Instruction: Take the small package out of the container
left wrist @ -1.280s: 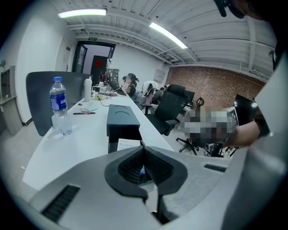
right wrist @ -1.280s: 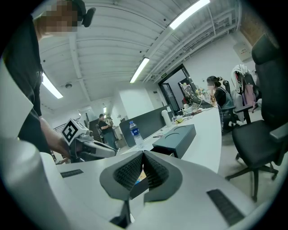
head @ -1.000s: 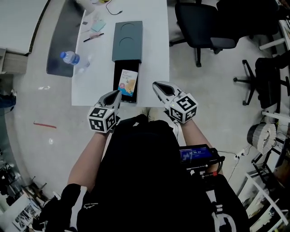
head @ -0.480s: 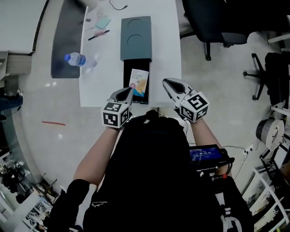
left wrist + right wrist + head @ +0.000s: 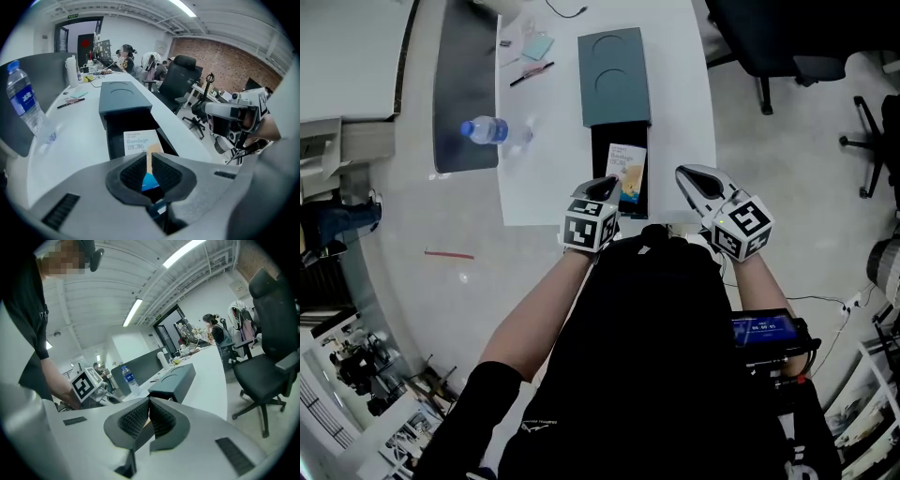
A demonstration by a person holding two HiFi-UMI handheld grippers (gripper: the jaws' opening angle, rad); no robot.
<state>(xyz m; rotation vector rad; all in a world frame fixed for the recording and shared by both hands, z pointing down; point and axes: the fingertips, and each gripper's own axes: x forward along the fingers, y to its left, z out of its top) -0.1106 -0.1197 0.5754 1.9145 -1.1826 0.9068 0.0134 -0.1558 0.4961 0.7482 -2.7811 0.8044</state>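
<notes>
Your left gripper (image 5: 149, 158) has its jaws almost together and just starting to part, with nothing between the pads. It hovers at the near end of the container's open drawer (image 5: 603, 159), with the tips over the drawer's near left corner. Your right gripper (image 5: 148, 405) has its jaws closed tip to tip and is empty. It hangs off the container's near right side, apart from the drawer and clear of the table edge.

The small package (image 5: 139, 142) lies flat in the drawer, printed face up, just beyond your left gripper's tips. Neither gripper touches it. The container (image 5: 614, 75) itself is a dark teal box with two round recesses in its top. Its black drawer is pulled out towards you.

The container sits on a white table (image 5: 525, 183). To the container's left a water bottle (image 5: 490, 130) lies on its side, and a pen (image 5: 532, 74) rests between the two. Further left of the container runs a dark divider panel (image 5: 464, 84). To the container's right, off the table, stands a black office chair (image 5: 269, 333).
</notes>
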